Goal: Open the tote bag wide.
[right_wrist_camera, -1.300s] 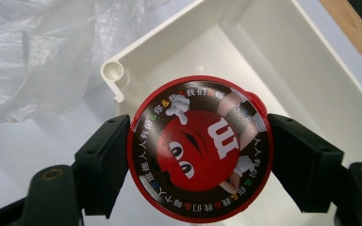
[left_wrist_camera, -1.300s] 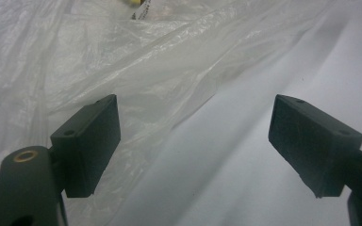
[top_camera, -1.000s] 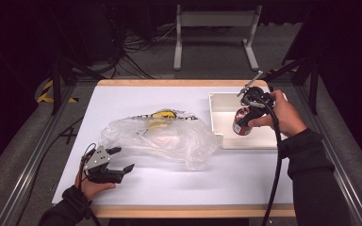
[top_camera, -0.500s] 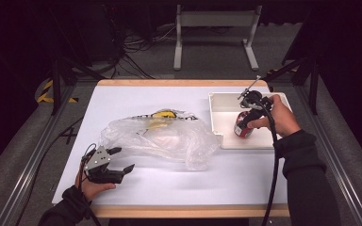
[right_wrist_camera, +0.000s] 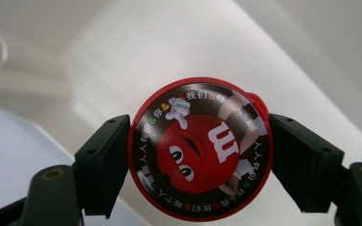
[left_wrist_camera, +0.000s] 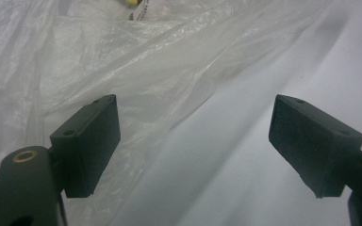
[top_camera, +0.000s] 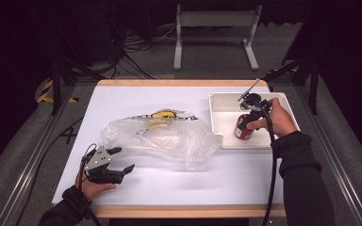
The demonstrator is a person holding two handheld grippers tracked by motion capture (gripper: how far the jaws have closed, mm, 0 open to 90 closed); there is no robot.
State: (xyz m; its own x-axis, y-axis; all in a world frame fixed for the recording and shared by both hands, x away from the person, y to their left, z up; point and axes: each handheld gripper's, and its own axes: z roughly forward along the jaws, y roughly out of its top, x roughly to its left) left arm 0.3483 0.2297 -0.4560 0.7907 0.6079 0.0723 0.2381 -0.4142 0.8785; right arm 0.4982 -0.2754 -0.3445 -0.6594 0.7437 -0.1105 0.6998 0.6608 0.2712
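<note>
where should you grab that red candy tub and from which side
By its round side wall, coming from above with one jaw on each side. The right gripper is shut on the red candy tub just so, its pads flat against opposite sides under the lid, inside the white tray.

The round tub [right_wrist_camera: 200, 149] is red, its lid printed with a red cartoon face, white letters and a dark ring of coloured characters. It sits in a white tray [top_camera: 219, 101]. The clear plastic bag [top_camera: 158, 139] shows a yellow patch, perhaps print.
</note>
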